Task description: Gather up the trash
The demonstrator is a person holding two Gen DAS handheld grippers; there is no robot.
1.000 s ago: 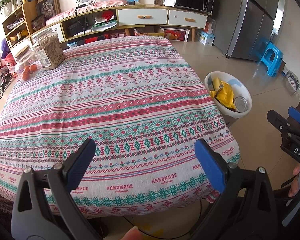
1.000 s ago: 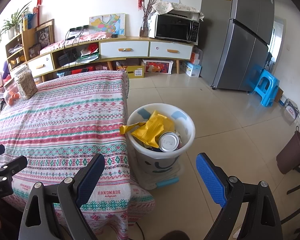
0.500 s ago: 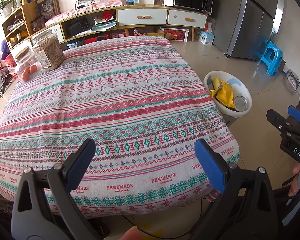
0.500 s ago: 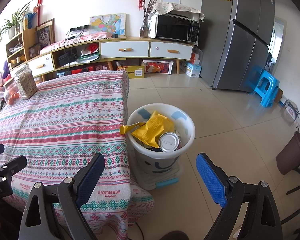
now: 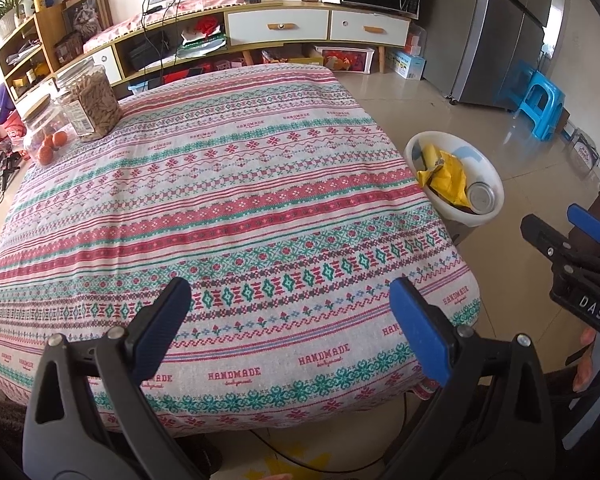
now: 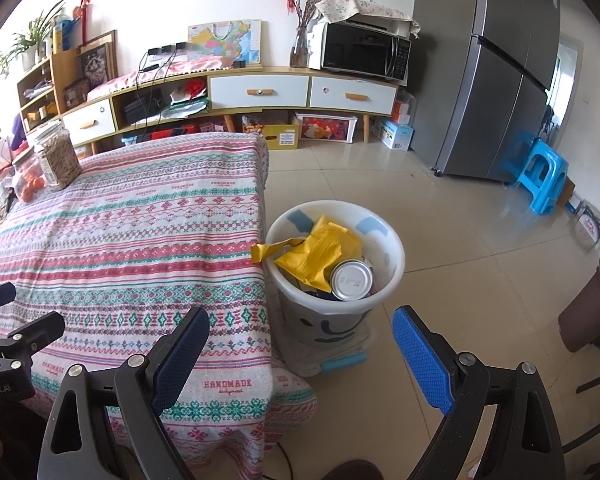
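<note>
At the far left corner of the table [image 5: 228,184], which is draped in a red, green and white patterned cloth, a clear plastic jar of brown sticks [image 5: 94,102] stands upright just beside a clear jar of orange fruit [image 5: 46,136]. Nearer, the left gripper [image 5: 290,316] hovers over the table's near edge with its blue-padded fingers spread wide and nothing between them. To the right, on the tiled floor and close against the table's right side, sits a white round plastic bin [image 6: 396,256]; inside it lie a crumpled yellow plastic wrapper [image 6: 316,256], one end hanging over the rim toward the table, and a silver metal can [image 6: 352,280] resting on its side against the wrapper. The right gripper [image 6: 300,342] is near and above the bin, its fingers likewise spread apart and empty. Farther right stand a blue plastic stool [image 6: 542,176] beside a grey refrigerator [image 6: 496,80], and a brown bucket [image 6: 590,312] at the right edge.
</note>
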